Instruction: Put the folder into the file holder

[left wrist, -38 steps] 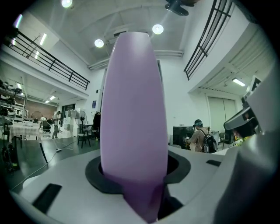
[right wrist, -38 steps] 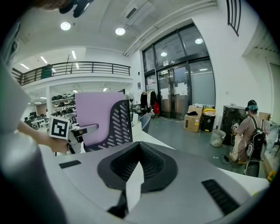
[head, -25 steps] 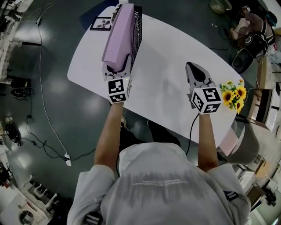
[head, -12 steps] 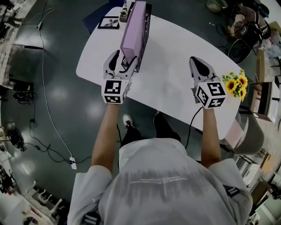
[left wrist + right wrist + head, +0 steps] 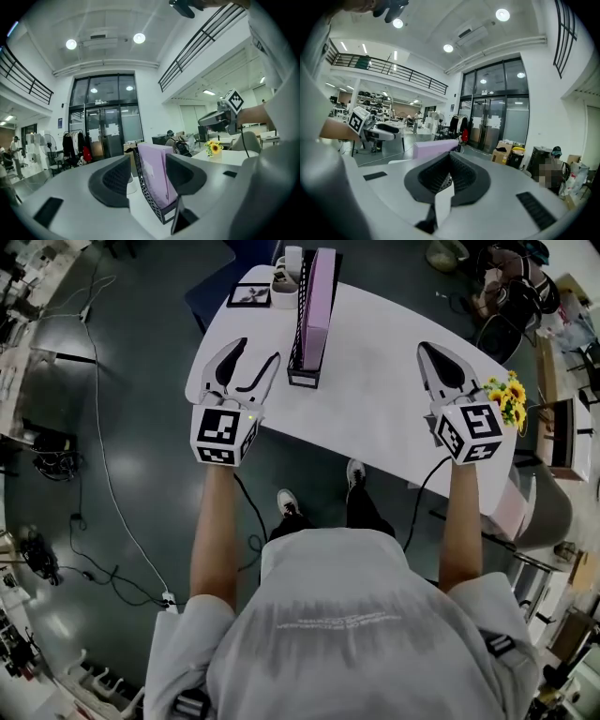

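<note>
Your left gripper (image 5: 260, 349): at the left edge of the white worktop (image 5: 375, 409), jaws apart and just been closing a little, with nothing held between them; the holder seen through the gap stands well beyond the tips. Your right gripper (image 5: 427, 348): jaws pressed together, empty, above the worktop's right part. Purple folder (image 5: 322, 296): upright inside the black mesh file holder (image 5: 298, 329) at the worktop's far side. White cup (image 5: 286, 276): beside the holder's far end, partly hidden by it. Framed picture (image 5: 251, 296): flat, left of the cup. Sunflowers (image 5: 507, 395): beside your right gripper, lower part hidden behind its marker cube. In the right gripper view only the folder's top strip clears the jaws.
</note>
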Motion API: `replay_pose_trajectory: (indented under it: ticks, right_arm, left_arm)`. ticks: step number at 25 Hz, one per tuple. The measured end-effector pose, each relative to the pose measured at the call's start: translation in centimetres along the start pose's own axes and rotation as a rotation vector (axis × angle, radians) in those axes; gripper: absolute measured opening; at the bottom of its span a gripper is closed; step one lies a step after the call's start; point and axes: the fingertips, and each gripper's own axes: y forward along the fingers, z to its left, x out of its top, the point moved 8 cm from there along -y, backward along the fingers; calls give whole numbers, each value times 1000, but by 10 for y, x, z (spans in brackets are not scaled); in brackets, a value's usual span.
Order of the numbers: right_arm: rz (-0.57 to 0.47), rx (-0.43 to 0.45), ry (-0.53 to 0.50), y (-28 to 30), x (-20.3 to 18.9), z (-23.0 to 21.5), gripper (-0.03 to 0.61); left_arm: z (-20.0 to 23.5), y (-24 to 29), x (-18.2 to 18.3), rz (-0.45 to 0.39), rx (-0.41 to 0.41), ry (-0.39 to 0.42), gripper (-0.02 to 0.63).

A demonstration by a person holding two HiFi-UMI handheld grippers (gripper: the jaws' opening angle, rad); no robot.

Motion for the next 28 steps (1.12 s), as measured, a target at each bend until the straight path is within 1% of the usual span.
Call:
replay_pose_trajectory:
  ticks: [3,5,7,9,11,12,13,15,17,20,24,28]
  right_arm:
    - [-31,11,-20,-7,13,8,25]
    - [-54,22,-43,-9,20,9,25]
    - [-75,36,-69,-10,28,7,25]
    - [-100,50,-88,-10,36,3,25]
    - [-122,67,-105,-11,42,-3,25]
    - [-127,76,-113,-12,43,-6,25]
    - [-129,84,-120,-12,43,-9,25]
    - [-131,94,-129,-11,44,-16,25]
    - [-138,102,-136,-10,46,-20,25]
    - [-150,118,-138,-7,48,-21,25]
    - [-153,132,-125,-1,45,-20,25]
    - [-158,142,-146,3,44,-15,25]
  left_arm:
    - [10,-21,18,5,-1,29,215]
    - [15,-31,29,-8,26,32,208]
    - [16,-41,39,-25,60,29,182]
    - [16,-47,50,-34,96,35,139]
    - [14,-48,61,-45,132,37,115]
    - [11,-48,66,-54,148,31,89]
    - [9,-48,71,-64,163,20,48]
    - [7,-47,79,-83,190,-4,17]
    - [6,-46,86,-92,215,-6,14]
    - [2,-48,93,-98,244,18,14]
    - [-6,-51,100,-106,250,49,14]
    - [-10,-52,102,-101,251,77,14]
